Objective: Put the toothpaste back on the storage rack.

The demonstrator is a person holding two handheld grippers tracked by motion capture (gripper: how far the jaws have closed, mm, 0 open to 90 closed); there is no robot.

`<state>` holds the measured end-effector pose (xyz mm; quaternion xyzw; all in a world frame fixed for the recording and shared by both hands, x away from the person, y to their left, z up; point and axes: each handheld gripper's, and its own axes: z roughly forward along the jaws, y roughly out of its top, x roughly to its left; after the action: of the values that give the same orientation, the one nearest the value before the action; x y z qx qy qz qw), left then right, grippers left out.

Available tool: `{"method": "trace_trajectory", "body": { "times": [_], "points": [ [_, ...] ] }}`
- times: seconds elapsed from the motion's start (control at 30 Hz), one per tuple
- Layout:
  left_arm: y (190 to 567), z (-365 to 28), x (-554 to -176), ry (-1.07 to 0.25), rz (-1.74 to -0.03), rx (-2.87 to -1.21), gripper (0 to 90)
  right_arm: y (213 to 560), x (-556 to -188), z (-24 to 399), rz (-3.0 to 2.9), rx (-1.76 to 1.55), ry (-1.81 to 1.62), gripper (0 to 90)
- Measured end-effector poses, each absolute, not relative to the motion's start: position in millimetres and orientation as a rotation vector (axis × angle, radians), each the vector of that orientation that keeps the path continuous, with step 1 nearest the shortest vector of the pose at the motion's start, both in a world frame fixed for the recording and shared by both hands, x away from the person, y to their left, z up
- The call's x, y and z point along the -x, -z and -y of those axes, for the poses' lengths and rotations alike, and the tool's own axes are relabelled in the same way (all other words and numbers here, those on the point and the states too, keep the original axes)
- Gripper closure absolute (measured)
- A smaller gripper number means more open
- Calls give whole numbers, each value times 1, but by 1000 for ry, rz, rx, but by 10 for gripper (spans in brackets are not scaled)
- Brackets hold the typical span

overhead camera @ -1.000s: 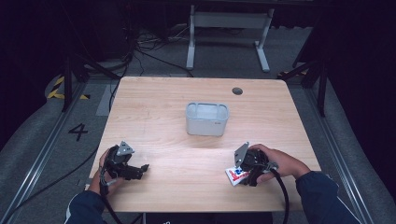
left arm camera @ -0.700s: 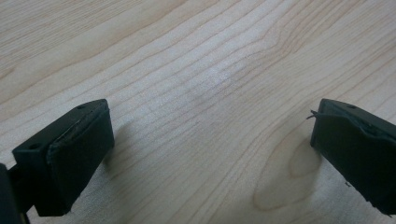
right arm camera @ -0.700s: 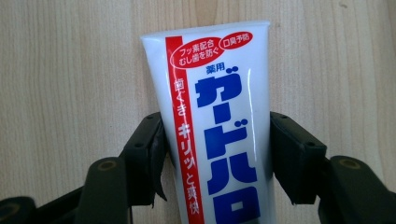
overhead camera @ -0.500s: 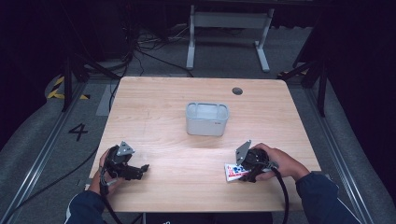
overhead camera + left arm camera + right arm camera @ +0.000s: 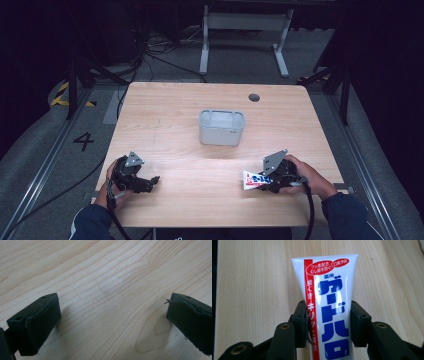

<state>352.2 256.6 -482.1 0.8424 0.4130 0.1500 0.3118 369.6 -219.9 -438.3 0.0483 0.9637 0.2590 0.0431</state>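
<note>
A white plastic toothpaste tube with blue lettering and a red stripe (image 5: 328, 305) sits lower right of centre in the high view, pinched across its body by the right gripper (image 5: 328, 322), flat crimped end pointing away. It looks light, soft and glossy, likely to dent or slip, so a hold across the fuller middle seems safest. Toward upper centre stands a grey rounded-rectangular open bin (image 5: 222, 127) on the pale wood-grain table (image 5: 165, 115). At lower left the left gripper (image 5: 113, 315) hovers, jaws spread, holding nothing.
</note>
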Motion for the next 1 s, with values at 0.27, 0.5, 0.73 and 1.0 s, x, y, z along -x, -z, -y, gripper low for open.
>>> {"method": "trace_trajectory", "body": {
  "times": [0.27, 0.5, 0.73, 1.0],
  "points": [
    [482, -257, -352, -395, -1090, -2223, 0, 431, -363, 234, -2882, -216, -941, 606],
    [482, -257, -352, -395, -1090, -2223, 0, 425, -358, 248, -2819, -282, -1047, 617],
    [482, -257, -352, -396, -1090, -2224, 0, 419, -356, 257, -2755, -328, -1127, 620],
    [482, -257, -352, -397, -1089, -2223, 0, 414, -355, 261, -2696, -375, -1184, 620]
  ]
}}
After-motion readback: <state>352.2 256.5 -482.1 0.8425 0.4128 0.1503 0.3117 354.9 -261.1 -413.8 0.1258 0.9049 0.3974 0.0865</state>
